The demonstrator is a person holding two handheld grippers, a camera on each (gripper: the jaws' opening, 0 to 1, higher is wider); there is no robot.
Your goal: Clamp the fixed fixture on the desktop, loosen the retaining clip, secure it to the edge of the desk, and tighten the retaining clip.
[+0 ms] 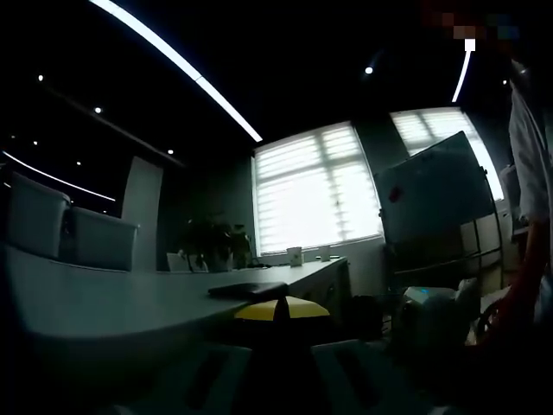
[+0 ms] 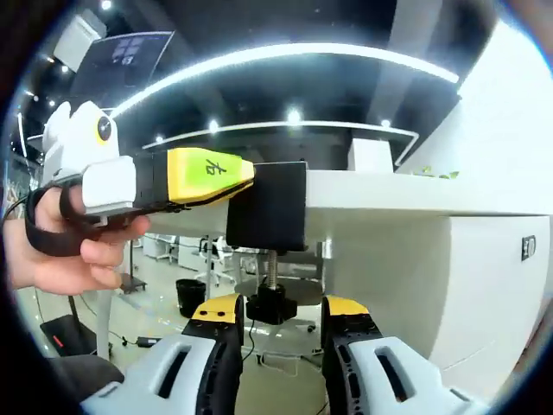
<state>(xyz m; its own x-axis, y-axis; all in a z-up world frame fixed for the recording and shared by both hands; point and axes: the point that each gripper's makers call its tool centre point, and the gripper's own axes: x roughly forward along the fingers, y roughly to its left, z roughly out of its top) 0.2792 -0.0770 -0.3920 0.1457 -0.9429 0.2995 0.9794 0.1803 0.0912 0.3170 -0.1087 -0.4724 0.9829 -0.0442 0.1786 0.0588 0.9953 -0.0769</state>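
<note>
black plastic, the fixture (image 2: 268, 207) is sitting at the centre of the right gripper view, hooked over the edge of the white desk (image 2: 406, 194), with its threaded screw and round black knob (image 2: 271, 309) hanging below the desktop. the left gripper (image 2: 238, 173), entering from the left of that frame with a yellow tip, is pressing against the fixture's upper left side; whether its jaws are closed on the fixture cannot be told. a hand (image 2: 65, 246) is gripping its white body at the left edge. the right gripper (image 2: 282, 324) is rising from the bottom of the frame, its yellow-tipped jaws standing apart on either side of the knob, not clamping it.

in the dim left gripper view, the fixture's flat black top (image 1: 248, 290) is lying on the desk surface (image 1: 104, 298) at lower centre. bright blinds (image 1: 315, 186) are glowing behind, and a whiteboard (image 1: 432, 194) is standing at the right.
</note>
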